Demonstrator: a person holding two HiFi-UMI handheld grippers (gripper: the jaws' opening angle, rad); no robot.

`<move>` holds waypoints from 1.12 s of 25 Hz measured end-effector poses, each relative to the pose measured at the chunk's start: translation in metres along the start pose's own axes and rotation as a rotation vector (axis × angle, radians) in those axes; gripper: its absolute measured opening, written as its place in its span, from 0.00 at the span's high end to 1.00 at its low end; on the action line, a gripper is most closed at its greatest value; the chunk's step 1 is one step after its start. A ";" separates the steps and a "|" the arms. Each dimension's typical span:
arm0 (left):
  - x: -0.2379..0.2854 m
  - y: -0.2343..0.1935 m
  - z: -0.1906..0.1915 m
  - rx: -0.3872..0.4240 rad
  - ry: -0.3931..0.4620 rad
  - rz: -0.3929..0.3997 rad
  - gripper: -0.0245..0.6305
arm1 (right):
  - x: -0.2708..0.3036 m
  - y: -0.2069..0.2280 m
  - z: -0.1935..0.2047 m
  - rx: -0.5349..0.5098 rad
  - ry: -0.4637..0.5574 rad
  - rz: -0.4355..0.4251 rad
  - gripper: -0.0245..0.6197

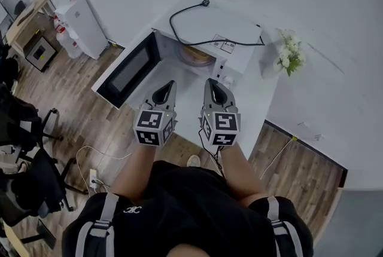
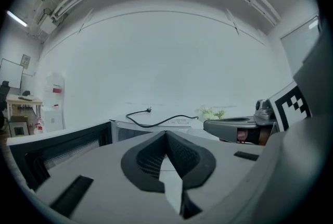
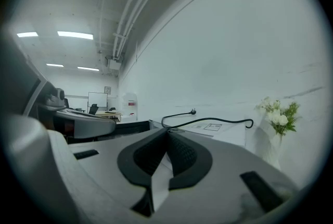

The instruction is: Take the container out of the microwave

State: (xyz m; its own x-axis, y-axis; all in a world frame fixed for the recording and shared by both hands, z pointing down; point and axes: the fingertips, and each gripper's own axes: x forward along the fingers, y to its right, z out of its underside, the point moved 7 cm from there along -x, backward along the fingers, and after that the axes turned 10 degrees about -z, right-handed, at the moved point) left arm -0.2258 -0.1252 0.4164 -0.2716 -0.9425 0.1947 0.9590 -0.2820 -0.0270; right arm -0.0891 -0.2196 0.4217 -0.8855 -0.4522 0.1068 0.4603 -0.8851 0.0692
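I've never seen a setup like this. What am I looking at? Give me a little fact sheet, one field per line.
Setting: white table against a white wall
Microwave: on the table, door swung open to the left
Container: round, brownish, inside the microwave, not yet touched
Cord: black, lying on the microwave's top, plug end loose
Flowers: white, to the right of the microwave
Left gripper: fingers together, empty, pointing at the open microwave
Right gripper: fingers together, empty, beside the left one

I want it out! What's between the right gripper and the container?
Head view: only bare table between right gripper and container.
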 end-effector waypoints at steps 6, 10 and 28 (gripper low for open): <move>0.040 -0.010 0.003 0.079 -0.019 0.050 0.95 | 0.022 0.011 0.005 0.003 -0.001 0.032 0.95; 0.064 -0.023 0.004 0.124 -0.027 0.113 0.95 | 0.035 0.014 0.007 0.017 0.013 0.096 0.95; 0.179 -0.028 0.055 0.913 0.046 0.294 0.95 | 0.039 0.026 0.028 0.084 0.000 0.408 0.95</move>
State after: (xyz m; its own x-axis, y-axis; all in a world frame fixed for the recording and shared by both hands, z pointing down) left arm -0.2963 -0.2759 0.5060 0.0058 -0.9649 0.2625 0.6763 0.1972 0.7097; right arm -0.1094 -0.2573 0.4555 -0.6294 -0.7640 0.1423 0.7770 -0.6211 0.1023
